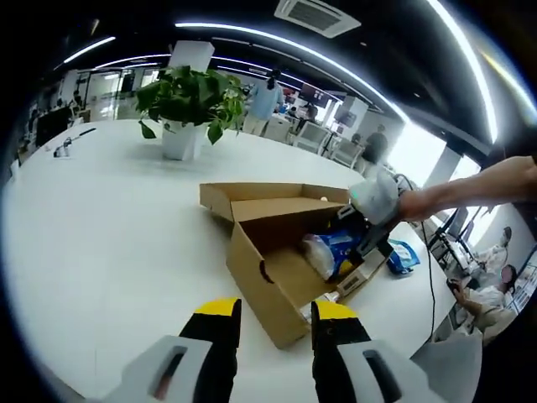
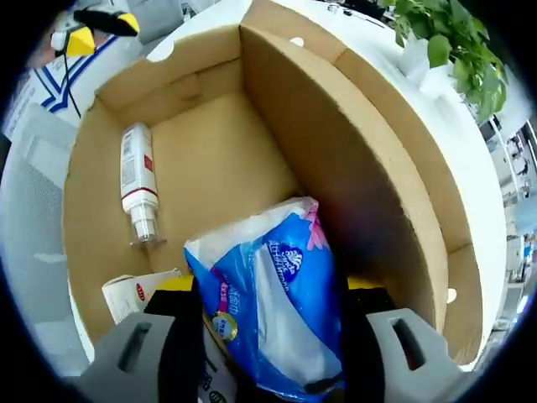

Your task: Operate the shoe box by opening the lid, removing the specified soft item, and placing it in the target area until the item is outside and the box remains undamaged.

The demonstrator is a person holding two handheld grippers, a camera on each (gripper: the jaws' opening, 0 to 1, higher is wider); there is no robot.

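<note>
The brown cardboard shoe box (image 1: 252,281) stands on the white table (image 1: 109,235) with its lid (image 1: 252,195) folded back. A blue-and-white soft pack (image 1: 331,252) sits inside it. My right gripper (image 1: 369,227), held by a person's arm coming from the right, reaches into the box. In the right gripper view the pack (image 2: 268,285) fills the space between the jaws of my right gripper (image 2: 270,294), which is shut on it, just above the box floor (image 2: 218,159). My left gripper (image 1: 275,315) hovers open in front of the box, yellow tips apart, and appears again (image 2: 96,29) beyond the box rim.
A white bottle (image 2: 137,189) lies on the box floor, and a small white carton (image 2: 134,294) sits near the jaws. A potted plant (image 1: 189,105) stands at the back of the table. Another blue pack (image 1: 403,254) lies right of the box. People sit beyond the table's right edge (image 1: 491,290).
</note>
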